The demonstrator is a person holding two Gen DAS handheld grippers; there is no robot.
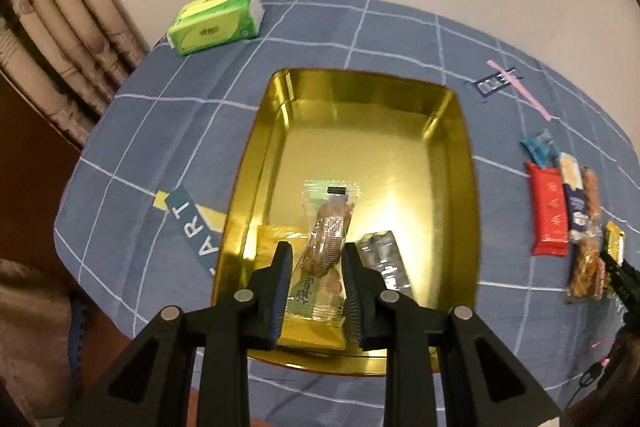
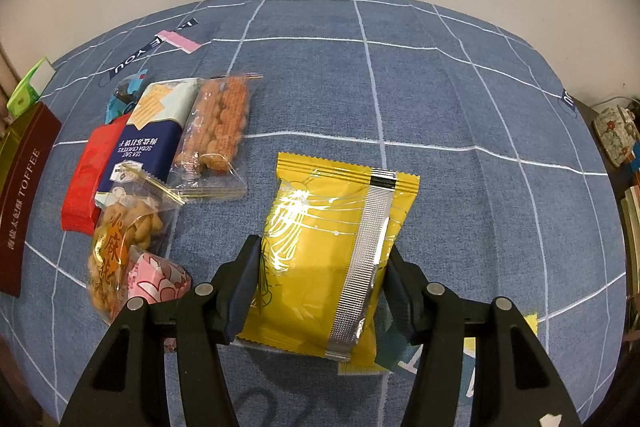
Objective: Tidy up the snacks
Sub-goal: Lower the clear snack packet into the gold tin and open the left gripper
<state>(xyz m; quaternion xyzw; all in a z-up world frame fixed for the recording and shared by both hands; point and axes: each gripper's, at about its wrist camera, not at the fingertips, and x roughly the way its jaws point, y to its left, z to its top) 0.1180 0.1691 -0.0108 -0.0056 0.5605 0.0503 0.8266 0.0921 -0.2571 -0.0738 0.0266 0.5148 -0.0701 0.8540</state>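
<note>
A blue checked tablecloth covers the table. Ahead of the left gripper lies a gold tin tray, already holding a yellow packet and a silver packet. The left jaws are clamped on a clear-wrapped pastry snack over the tray's near end. The right gripper has its jaws pressed against both sides of a yellow snack bag; left of them sits a heap of snacks.

Green tissue pack on blue checked tablecloth; patterned curtain at left.
</note>
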